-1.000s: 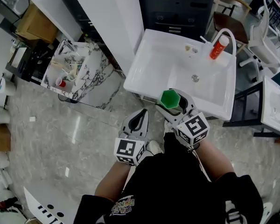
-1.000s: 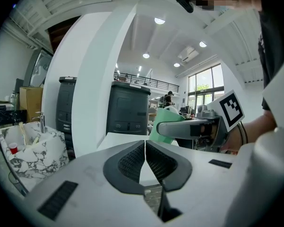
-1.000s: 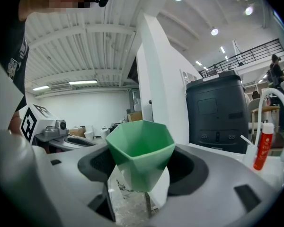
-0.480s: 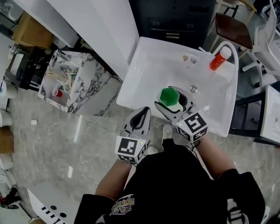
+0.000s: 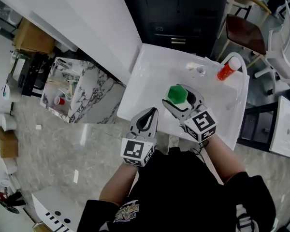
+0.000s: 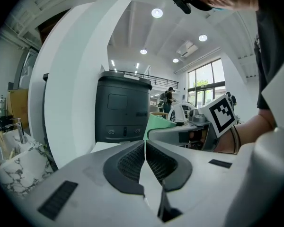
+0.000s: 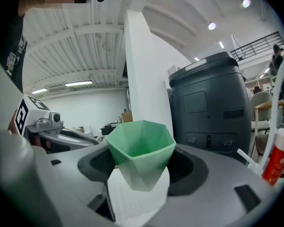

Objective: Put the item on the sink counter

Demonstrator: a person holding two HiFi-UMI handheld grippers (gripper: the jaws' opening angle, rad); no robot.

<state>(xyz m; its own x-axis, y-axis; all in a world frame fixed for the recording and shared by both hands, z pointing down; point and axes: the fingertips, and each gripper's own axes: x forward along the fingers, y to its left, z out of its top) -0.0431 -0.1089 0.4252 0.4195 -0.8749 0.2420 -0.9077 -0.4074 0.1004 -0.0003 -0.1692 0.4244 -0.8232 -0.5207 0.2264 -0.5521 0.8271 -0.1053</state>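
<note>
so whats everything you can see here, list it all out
green faceted cup: 1, green, between the right gripper's jaws, above the sink
sink: 1, white, just ahead of the person
red tube: 1, red with white cap, sink's far right corner
dark grey cabinet: 1, behind the sink
marble-patterned stand: 1, white and grey, left of the sink
red cup: 1, on that stand
brown-seated chair: 1, far right
cardboard box: 1, brown, far left
left hand-held gripper: 1, grey, jaws together, empty
right hand-held gripper: 1, grey, closed on the cup
black top: 1, on the person, bottom of head view
</note>
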